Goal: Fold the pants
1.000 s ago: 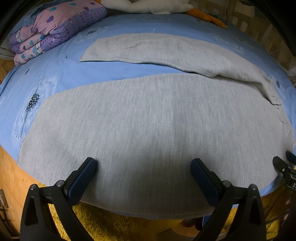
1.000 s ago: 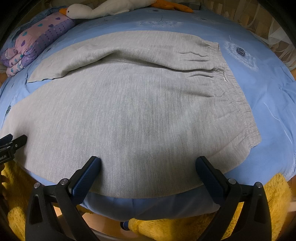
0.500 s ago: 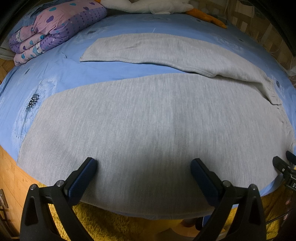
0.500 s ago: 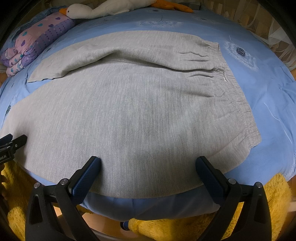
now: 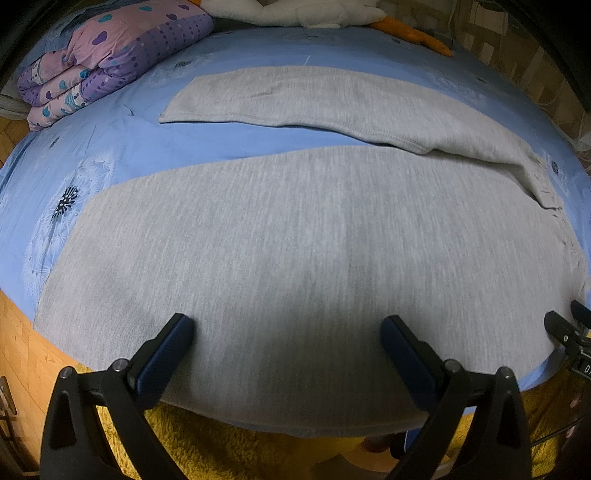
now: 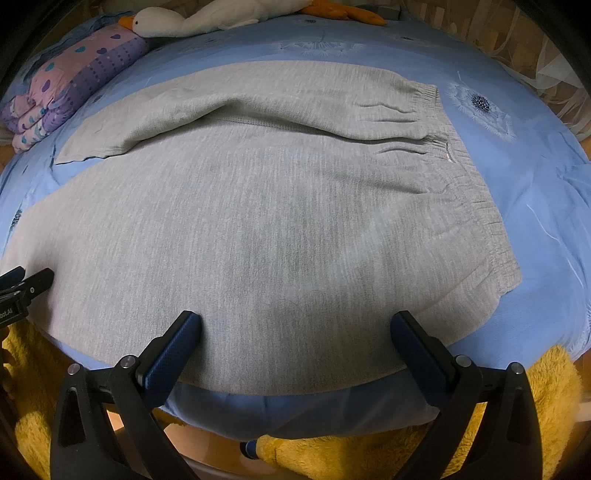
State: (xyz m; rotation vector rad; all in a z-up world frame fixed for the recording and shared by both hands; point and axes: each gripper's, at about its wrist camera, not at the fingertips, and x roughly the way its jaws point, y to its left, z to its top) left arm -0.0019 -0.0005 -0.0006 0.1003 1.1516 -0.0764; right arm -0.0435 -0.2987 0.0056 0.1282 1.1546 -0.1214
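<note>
Grey pants (image 5: 295, 240) lie flat under both spread hand-held grippers

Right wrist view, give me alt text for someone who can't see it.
Grey knit pants lie spread flat on a blue dandelion-print bedsheet, elastic waistband to the right, legs running left. The right tongs hover open over the near edge, gripping nothing. A white plush goose and a folded pink-and-purple quilt sit at the far side.
</note>
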